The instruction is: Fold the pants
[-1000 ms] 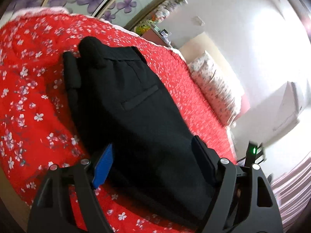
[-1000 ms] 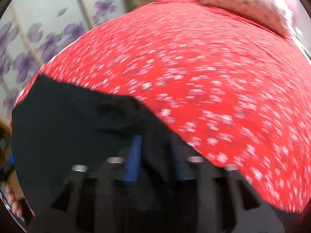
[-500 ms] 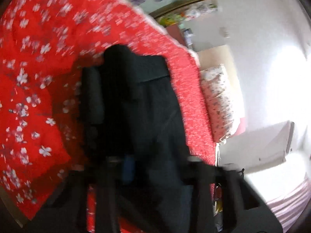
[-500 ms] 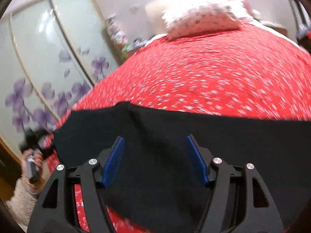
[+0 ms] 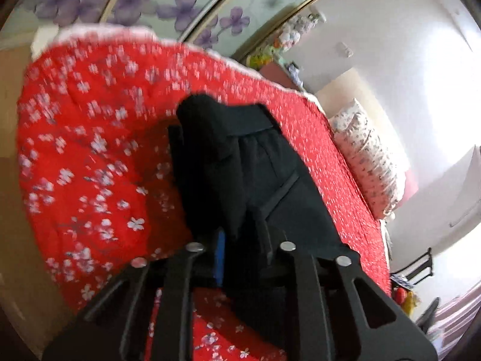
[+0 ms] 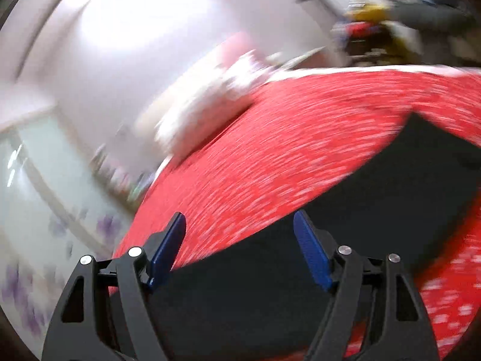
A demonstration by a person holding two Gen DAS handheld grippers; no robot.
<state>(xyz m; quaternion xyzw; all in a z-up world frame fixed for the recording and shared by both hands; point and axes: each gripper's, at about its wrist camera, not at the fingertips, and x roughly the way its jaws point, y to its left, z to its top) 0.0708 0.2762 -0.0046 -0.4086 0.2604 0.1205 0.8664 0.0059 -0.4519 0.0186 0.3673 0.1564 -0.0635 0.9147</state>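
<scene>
Black pants [image 5: 258, 180] lie on a red bedspread with white flowers [image 5: 90, 165], waistband at the far end with one part folded over. My left gripper [image 5: 240, 240] is shut on a bunched fold of the pants near me. In the right wrist view the pants [image 6: 345, 240] spread flat below my right gripper [image 6: 240, 228], which is open and empty above the cloth; this view is blurred.
A flowered pillow [image 5: 369, 162] lies at the head of the bed, also in the right wrist view [image 6: 210, 111]. Sliding wardrobe doors with purple flowers [image 5: 168, 3] stand past the bed. The bed's edge and floor [image 5: 12, 180] are at the left.
My left gripper has closed on the pants and lifted a fold. My right gripper let go of the pants, opened and swung away over the bed.
</scene>
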